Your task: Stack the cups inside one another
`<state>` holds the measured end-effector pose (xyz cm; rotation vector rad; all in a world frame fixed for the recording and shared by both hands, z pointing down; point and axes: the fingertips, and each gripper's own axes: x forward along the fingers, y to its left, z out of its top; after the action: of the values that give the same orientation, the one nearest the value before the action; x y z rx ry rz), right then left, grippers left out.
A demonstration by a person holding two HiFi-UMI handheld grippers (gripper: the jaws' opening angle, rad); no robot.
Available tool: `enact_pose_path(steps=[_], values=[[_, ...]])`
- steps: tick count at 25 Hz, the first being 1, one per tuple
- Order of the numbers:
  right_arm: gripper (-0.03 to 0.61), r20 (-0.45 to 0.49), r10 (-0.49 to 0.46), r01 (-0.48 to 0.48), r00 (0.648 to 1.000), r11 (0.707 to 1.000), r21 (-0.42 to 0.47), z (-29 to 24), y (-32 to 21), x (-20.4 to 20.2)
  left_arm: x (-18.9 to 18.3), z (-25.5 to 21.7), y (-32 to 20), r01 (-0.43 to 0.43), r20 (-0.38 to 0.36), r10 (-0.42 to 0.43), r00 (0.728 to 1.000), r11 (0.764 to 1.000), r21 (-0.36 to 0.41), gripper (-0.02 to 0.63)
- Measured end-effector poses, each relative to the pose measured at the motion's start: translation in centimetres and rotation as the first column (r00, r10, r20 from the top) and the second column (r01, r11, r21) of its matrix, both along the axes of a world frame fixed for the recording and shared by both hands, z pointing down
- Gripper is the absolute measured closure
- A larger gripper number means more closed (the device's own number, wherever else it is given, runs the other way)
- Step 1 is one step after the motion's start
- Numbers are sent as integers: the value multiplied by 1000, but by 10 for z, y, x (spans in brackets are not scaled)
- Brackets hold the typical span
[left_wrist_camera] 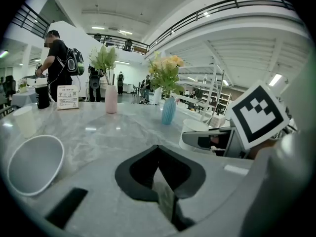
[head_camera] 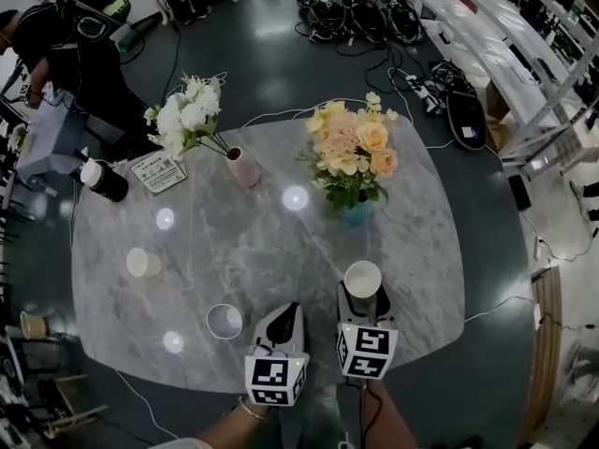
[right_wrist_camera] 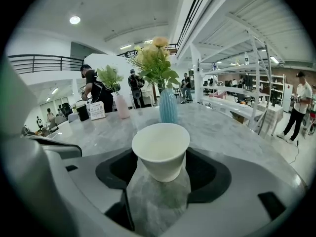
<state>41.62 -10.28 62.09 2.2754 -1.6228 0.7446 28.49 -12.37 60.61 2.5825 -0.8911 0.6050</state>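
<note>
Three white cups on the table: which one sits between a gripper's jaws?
The upright cup before the blue vase, standing between the right gripper's open jaws. The other two cups sit farther left, with no jaws around them.

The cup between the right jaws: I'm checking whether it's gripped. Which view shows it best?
Right gripper view: the cup stands upright, centred, with gaps to both jaws. Head view shows mainly its rim from above; left gripper view, a partly hidden side.
</note>
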Motion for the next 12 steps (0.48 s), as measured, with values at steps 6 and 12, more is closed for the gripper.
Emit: enact_pose_path(steps=[6, 12], values=[[319, -15, 7, -7, 1000, 1000, -2, -3, 2, 2, 2, 0, 2, -2, -1, 2, 1000, 1000, -10, 614], [319, -20, 10, -10, 1000, 1000, 8, -10, 5, 1, 3, -4, 4, -4, -8, 4, 1000, 1000, -2, 614]])
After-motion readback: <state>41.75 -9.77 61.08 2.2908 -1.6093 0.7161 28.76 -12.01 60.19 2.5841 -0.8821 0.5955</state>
